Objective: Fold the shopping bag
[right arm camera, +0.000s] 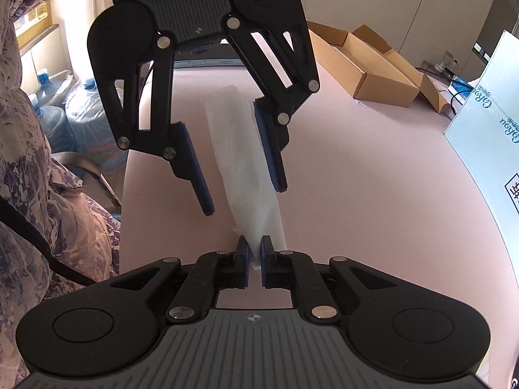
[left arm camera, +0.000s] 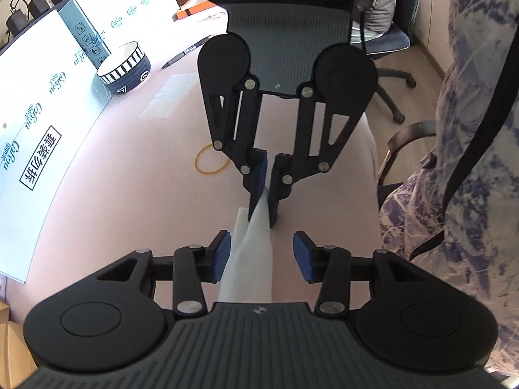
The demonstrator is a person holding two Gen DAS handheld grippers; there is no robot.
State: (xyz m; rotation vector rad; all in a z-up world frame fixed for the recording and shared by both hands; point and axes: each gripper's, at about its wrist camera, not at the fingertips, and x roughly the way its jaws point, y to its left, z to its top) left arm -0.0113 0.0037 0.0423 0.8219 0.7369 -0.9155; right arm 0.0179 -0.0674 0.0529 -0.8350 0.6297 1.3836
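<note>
The white bag [right arm camera: 246,175], rolled into a narrow strip, lies on my pink table [right arm camera: 373,194], stretched between both claws. My right claw [right arm camera: 255,261] is clamped on its near end. My left claw [left arm camera: 262,256] stands parted around the far end, pads clear. A rubber band [left arm camera: 211,160] lies beyond, left of it.

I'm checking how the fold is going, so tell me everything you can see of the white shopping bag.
The shopping bag is thin, translucent white plastic, gathered into a long narrow strip with soft creases. It stretches over the pink table between the two grippers. The right gripper is shut on one end. The left gripper stands open around the other end, with the strip between its fingers.
</note>
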